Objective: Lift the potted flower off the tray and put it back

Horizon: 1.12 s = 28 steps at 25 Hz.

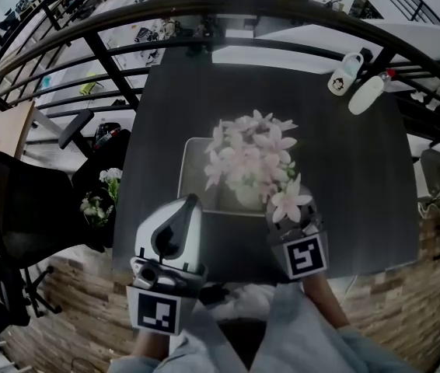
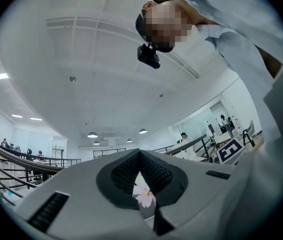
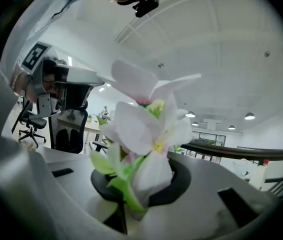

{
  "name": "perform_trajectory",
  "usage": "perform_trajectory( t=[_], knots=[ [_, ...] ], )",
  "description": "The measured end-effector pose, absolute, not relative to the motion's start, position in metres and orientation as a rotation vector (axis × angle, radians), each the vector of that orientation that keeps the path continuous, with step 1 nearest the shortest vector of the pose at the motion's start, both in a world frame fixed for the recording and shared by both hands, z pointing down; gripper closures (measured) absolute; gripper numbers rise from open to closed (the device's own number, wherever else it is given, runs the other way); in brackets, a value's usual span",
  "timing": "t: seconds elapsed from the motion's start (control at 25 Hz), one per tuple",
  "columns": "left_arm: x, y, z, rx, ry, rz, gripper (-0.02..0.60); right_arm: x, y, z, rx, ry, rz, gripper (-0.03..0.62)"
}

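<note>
While the left gripper (image 1: 191, 202) hangs by the near-left corner of the tray (image 1: 195, 169) with its jaws pressed together and nothing between them, the right gripper (image 1: 285, 217) is the one engaged. Its jaws are pinched on the green stem and leaves of the potted flower (image 1: 251, 158), just under an outer bloom (image 3: 154, 134) on the plant's near-right side.

Location of item: the potted flower lies within the outline of the tray, a pale rectangular piece at the middle of the dark table (image 1: 360, 185). Its white pot (image 1: 247, 196) shows beneath the blossoms, toward the tray's near edge. Whether the pot's base rests on the tray or hangs clear of it cannot be told; the blossoms cover most of it.

Left gripper view: the pads meet at their tips, and a pink-white blossom shows through the slit below them, beyond the jaws and not gripped.

Right gripper view: the bloom and its leaves fill the space at the pads, with the stem running down between them.

Surroundings — a white mug (image 1: 345, 74) with a cartoon face and a white bottle (image 1: 367, 94) sit near the table's far-right corner, well apart from the tray. A black office chair (image 1: 18, 208) stands left of the table, with a small bunch of white flowers (image 1: 99, 196) between chair and table. A dark railing (image 1: 111, 68) curves past the far edge.
</note>
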<state>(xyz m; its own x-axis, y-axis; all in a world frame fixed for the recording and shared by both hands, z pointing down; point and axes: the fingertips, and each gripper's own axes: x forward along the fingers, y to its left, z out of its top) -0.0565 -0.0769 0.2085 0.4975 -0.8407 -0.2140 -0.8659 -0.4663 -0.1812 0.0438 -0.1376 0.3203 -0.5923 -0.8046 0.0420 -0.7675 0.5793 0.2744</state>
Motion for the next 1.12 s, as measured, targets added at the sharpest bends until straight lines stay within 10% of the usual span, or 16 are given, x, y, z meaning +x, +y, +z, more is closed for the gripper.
perform_trajectory(
  t=[1.12],
  knots=[
    [-0.047,-0.067,0.189,-2.443,1.424,0.207,0.581,0.047,-0.117,0.266,1.359,-2.658,-0.527,0.542]
  ],
)
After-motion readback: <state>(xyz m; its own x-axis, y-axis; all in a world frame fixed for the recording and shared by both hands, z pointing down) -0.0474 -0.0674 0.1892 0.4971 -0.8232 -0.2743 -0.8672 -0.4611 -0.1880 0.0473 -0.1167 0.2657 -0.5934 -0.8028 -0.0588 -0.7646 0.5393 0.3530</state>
